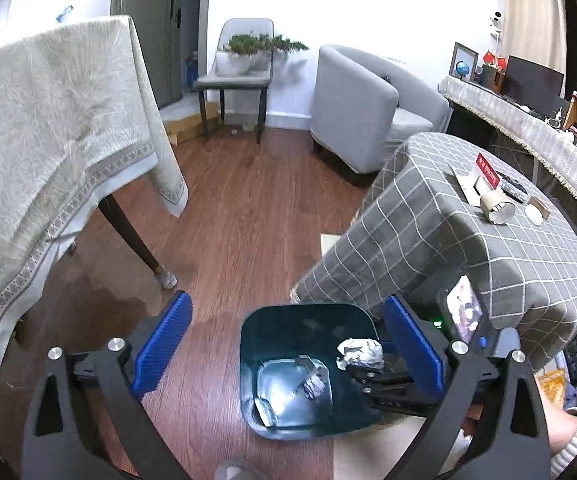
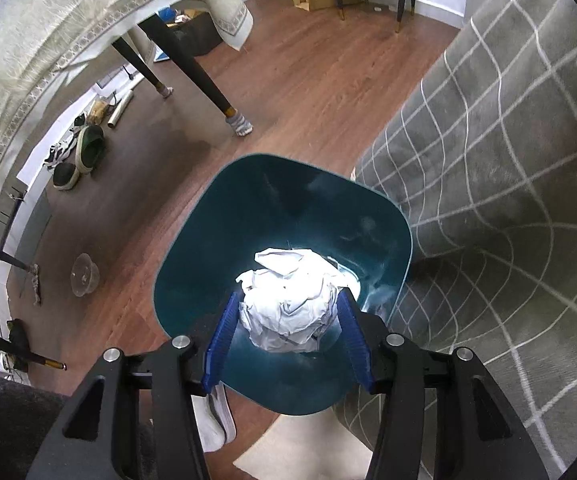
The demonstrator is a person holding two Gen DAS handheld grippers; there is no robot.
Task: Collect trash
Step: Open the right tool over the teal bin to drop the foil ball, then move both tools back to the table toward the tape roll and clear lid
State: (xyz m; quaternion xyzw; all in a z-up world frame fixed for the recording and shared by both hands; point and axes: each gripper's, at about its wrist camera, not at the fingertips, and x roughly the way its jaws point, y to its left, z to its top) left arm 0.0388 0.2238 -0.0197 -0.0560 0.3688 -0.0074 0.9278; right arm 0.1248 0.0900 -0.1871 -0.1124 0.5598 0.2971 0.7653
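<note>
Right wrist view: the teal bin (image 2: 288, 208) sits on the wood floor beside the checked cloth (image 2: 508, 160), and my right claw (image 2: 286, 308) hangs over its mouth, clamped on a crumpled paper ball (image 2: 288, 300). My left claw (image 1: 284, 340) stands wide apart, empty. I'd release centred, clear of the rim.

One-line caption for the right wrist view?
Right gripper holds a crumpled paper ball over the open teal trash bin.
</note>
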